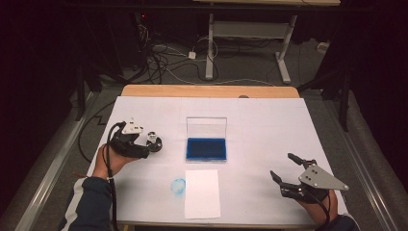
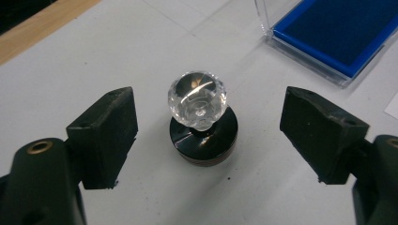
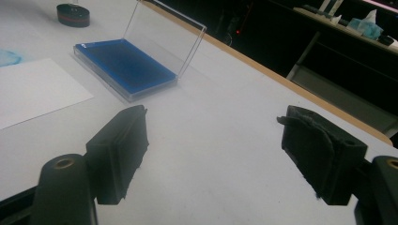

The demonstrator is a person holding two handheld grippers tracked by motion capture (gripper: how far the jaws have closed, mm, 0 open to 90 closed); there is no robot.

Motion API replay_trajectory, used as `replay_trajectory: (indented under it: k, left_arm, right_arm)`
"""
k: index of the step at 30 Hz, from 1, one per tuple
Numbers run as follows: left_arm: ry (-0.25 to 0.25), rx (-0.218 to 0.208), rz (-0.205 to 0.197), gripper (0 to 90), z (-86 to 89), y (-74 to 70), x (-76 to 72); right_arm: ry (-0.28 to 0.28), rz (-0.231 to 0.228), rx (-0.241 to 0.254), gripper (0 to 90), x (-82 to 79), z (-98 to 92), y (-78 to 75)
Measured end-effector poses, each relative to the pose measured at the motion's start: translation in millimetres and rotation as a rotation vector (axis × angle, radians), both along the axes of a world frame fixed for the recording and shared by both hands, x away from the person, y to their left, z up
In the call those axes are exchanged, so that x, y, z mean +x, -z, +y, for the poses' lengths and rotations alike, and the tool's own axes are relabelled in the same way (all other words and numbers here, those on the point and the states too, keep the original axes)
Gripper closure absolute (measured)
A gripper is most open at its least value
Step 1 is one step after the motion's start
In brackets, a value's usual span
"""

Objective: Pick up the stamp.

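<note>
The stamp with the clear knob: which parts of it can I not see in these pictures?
- Underside of the stamp: hidden in the left gripper view, since it stands on the table.
- Its knob: cut off by the top edge in the right gripper view.
- Its details: too small in the high view, partly covered by the left gripper.
</note>
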State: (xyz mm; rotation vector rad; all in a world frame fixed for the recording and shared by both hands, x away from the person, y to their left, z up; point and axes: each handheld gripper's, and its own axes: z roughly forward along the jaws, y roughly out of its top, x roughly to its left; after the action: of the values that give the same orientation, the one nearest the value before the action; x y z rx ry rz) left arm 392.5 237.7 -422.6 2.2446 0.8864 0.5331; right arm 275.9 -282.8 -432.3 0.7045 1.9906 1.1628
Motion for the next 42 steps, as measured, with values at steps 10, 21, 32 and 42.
replay_trajectory:
  k: [10,21,32,42]
  left_arm:
    - [0.022,0.065,0.088,20.3,-12.1,-3.2,19.5]
    - [0.015,0.048,0.144,28.7,-5.1,4.1,30.0]
    - [0.056,0.049,0.199,40.0,-6.8,2.9,38.8]
    - [0.077,0.061,0.225,45.7,-8.0,2.1,42.7]
  right_arm:
    - [-0.002,0.006,-0.003,22.9,0.3,-0.6,1.1]
    - [-0.023,0.019,-0.005,25.2,0.2,0.8,1.5]
    - [-0.028,0.039,-0.008,25.3,1.9,2.1,3.3]
    - [-0.044,0.060,0.005,25.5,3.3,-0.6,4.3]
